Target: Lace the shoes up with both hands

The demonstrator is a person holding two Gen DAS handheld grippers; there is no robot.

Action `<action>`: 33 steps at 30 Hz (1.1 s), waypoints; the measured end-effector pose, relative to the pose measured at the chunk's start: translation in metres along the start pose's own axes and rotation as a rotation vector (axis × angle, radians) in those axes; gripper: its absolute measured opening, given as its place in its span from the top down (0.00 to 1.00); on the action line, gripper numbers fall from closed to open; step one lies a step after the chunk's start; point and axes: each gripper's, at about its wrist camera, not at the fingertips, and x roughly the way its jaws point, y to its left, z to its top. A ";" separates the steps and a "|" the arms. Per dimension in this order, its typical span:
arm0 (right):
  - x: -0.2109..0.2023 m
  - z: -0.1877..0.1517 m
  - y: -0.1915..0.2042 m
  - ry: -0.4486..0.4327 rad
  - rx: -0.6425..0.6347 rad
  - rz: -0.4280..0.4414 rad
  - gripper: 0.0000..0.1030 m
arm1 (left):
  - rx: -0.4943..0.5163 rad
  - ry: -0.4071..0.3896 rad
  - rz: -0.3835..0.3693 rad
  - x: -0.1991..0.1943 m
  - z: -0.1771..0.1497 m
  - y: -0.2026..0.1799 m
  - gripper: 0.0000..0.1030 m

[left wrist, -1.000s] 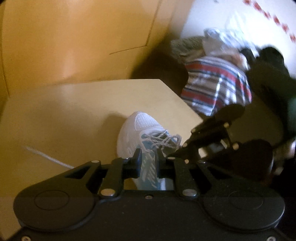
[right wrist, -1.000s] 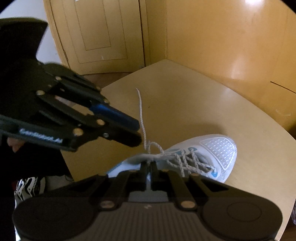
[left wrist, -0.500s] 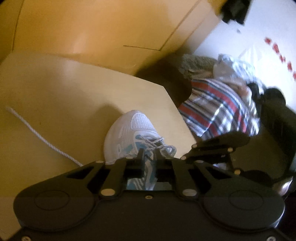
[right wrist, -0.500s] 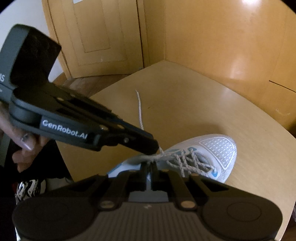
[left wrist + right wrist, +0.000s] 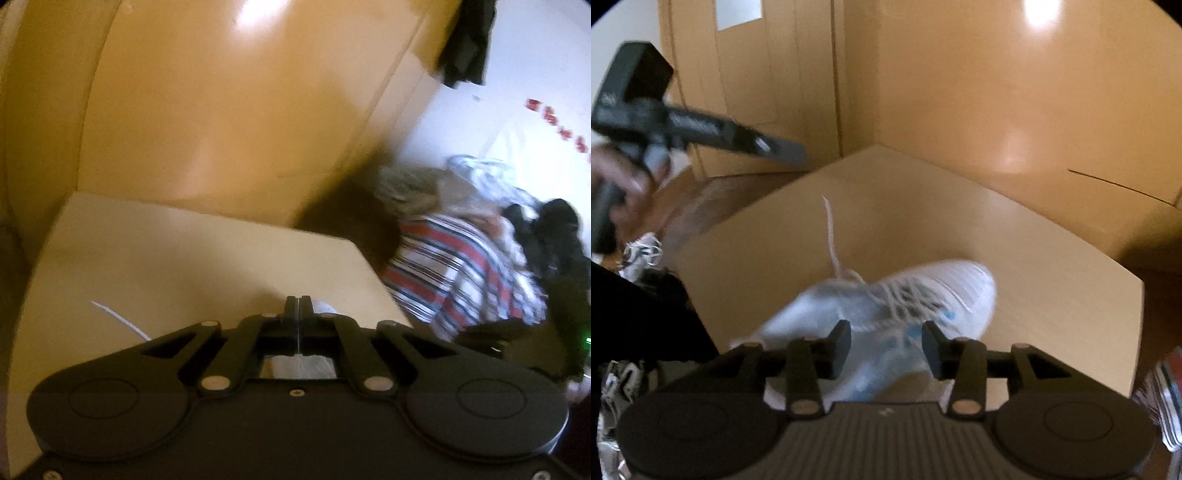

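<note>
On the pale wooden table (image 5: 1015, 236) lies a white sneaker (image 5: 882, 310) with light blue accents, toe toward the right and far side, just beyond the right gripper (image 5: 885, 345). That gripper's jaws have just been opening and now stand apart with the shoe's tongue area showing between them, the pads pressing nothing. 1 loose white lace end (image 5: 831, 232) trails from the eyelets toward the far left of the tabletop. At far left, a hand (image 5: 617, 184) holds the left gripper (image 5: 798, 155) raised above the table edge; its jaws are closed, and through the blur I cannot see any lace pinched there. Striped cloth (image 5: 454, 273) sits beyond the table's right edge.
</note>
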 end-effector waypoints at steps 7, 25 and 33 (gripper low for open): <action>0.009 0.002 0.013 0.046 -0.037 0.012 0.58 | -0.023 0.101 -0.065 0.039 -0.033 -0.025 0.84; 0.017 -0.005 0.005 0.059 -0.035 -0.020 0.56 | -0.028 0.058 0.003 0.036 -0.027 -0.034 1.00; 0.017 -0.006 0.001 0.059 -0.022 -0.033 0.52 | 0.018 -0.120 0.197 -0.035 -0.002 0.007 1.00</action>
